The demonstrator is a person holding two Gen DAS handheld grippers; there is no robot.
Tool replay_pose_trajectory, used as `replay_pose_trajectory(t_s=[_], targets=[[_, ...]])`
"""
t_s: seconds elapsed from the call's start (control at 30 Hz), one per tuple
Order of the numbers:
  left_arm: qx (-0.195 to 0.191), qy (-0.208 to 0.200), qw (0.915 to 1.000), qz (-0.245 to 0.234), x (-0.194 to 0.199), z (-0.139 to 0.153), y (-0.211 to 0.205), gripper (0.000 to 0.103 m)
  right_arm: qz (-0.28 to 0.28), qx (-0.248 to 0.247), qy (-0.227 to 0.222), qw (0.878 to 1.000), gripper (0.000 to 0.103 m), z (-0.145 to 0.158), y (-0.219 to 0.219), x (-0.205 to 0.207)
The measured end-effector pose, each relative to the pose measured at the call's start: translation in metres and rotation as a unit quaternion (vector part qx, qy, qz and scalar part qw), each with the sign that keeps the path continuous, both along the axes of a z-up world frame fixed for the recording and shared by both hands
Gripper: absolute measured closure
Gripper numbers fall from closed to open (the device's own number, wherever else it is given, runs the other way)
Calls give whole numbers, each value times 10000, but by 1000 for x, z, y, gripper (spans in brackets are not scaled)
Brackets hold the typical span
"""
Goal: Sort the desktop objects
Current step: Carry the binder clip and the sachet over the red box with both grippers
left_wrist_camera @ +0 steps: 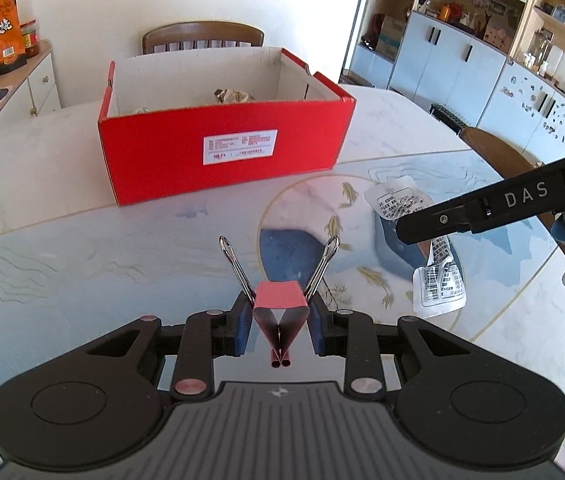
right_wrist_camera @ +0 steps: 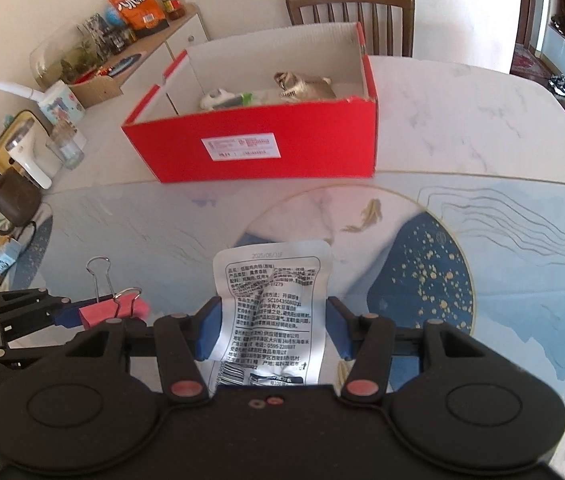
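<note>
Clamping a red binder clip (left_wrist_camera: pixel 280 300) by its flat sides, wire handles splayed forward, the left gripper (left_wrist_camera: pixel 280 330) carries it clear of the table (left_wrist_camera: pixel 82 264), presumably bound for the red box (left_wrist_camera: pixel 218 152) beyond. Beside it, the right gripper (right_wrist_camera: pixel 272 328) has its blue pads pressed on the edges of a white printed sachet (right_wrist_camera: pixel 270 300), which appears lifted, though that is hard to confirm. Crumpled items already lie inside the box. A wooden chair (right_wrist_camera: pixel 350 12) and a cluttered sideboard (right_wrist_camera: pixel 130 52) stand behind the marble-patterned surface.
</note>
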State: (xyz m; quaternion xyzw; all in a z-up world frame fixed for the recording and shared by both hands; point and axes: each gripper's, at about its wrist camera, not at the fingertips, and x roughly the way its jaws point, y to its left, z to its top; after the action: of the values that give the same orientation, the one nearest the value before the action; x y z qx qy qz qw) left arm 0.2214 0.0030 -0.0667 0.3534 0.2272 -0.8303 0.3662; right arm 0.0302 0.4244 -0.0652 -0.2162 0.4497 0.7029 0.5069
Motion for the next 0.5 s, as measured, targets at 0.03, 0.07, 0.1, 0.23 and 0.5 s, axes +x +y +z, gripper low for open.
replay_pose_trajectory(t_s=[0.03, 0.07, 0.1, 0.23, 0.5], targets=[[-4, 15, 10000, 17, 0, 2, -2, 75, 5, 13, 9, 10000, 49, 1, 1, 0], [-7, 37, 10000, 32, 1, 5, -4, 75, 10, 26, 20, 10000, 49, 3, 2, 0], [-9, 60, 10000, 49, 2, 7, -6, 75, -1, 39, 28, 10000, 49, 5, 3, 0], [-1, 143, 9998, 140, 5, 18, -18, 75, -6, 94, 58, 9999, 49, 13, 9, 1], [-223, 216, 9991, 278, 7, 40, -44, 75, -12, 303, 70, 9995, 49, 38, 25, 4]])
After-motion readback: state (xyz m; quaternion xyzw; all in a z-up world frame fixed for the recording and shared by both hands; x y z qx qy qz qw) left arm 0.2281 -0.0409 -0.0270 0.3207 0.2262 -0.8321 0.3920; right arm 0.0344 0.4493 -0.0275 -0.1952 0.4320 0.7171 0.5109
